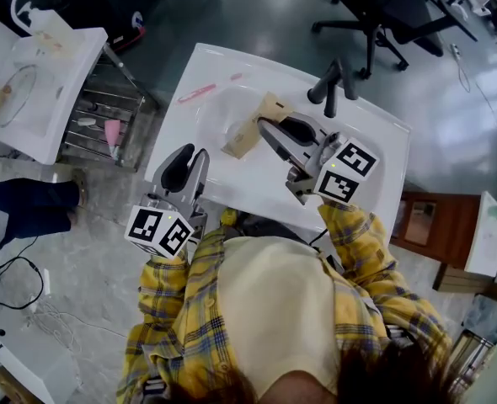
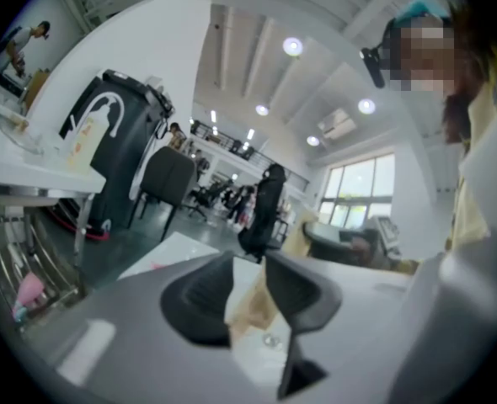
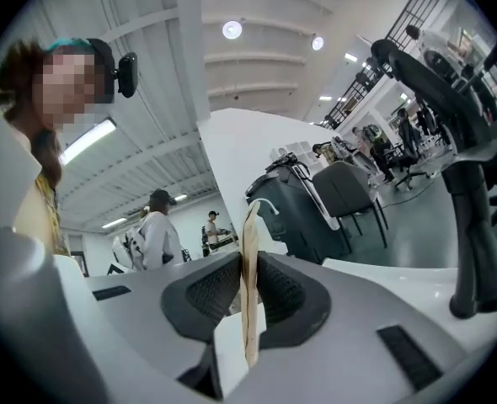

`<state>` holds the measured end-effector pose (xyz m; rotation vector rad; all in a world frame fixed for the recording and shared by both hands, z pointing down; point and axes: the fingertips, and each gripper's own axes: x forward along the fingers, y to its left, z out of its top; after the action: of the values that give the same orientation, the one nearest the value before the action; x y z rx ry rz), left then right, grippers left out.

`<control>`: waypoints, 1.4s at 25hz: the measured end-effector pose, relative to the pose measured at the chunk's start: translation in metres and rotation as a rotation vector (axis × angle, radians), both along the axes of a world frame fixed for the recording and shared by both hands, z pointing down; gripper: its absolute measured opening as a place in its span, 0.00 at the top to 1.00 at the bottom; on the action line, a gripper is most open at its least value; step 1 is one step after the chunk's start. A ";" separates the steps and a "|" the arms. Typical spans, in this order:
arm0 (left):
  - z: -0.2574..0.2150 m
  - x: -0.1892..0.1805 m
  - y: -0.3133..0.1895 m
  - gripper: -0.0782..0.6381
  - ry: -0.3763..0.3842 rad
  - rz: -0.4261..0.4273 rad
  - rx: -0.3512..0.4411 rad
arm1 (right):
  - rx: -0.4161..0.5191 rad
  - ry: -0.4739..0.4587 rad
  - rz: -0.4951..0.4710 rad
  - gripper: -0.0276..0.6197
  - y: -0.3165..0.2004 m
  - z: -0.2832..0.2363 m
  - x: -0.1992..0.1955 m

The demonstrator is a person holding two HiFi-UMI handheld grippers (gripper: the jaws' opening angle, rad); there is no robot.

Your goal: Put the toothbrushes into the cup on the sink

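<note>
The sink (image 1: 375, 154) is seen as glossy white, ceramic-like, and its tap (image 1: 333, 82) as matt black. The brown paper piece (image 1: 247, 133) is shown dull and fibrous, thin at its edge. The pink toothbrush (image 1: 196, 93) at the far left is taken for smooth plastic. The left gripper (image 1: 189, 153) and right gripper (image 1: 264, 126) are formed in smooth grey plastic with black ribbed pads (image 3: 205, 297). The shirt (image 1: 168, 326) is woven checked cloth. The floor (image 1: 257, 7) is polished grey, and the rack (image 1: 105, 108) at the left is bare metal.
</note>
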<state>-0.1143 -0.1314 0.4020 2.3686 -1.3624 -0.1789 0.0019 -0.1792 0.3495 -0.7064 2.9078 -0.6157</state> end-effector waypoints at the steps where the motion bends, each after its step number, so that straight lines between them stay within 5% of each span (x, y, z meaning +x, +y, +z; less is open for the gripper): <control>1: 0.001 0.001 0.000 0.75 -0.020 -0.011 -0.004 | 0.010 0.010 0.025 0.86 -0.002 0.002 0.001; 8: 0.011 0.004 -0.002 0.81 -0.133 -0.074 -0.057 | 0.087 0.102 0.146 0.86 -0.011 0.021 0.005; 20: 0.025 0.007 -0.001 0.84 -0.174 -0.069 -0.129 | 0.054 0.194 0.260 0.86 -0.024 0.081 0.001; 35: 0.034 0.010 0.004 0.84 -0.179 -0.031 -0.147 | -0.022 0.296 0.212 0.86 -0.011 0.128 -0.011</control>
<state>-0.1040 -0.1279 0.4360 2.2861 -1.4403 0.1235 -0.0091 -0.1903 0.4773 -1.1835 3.0276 -0.5619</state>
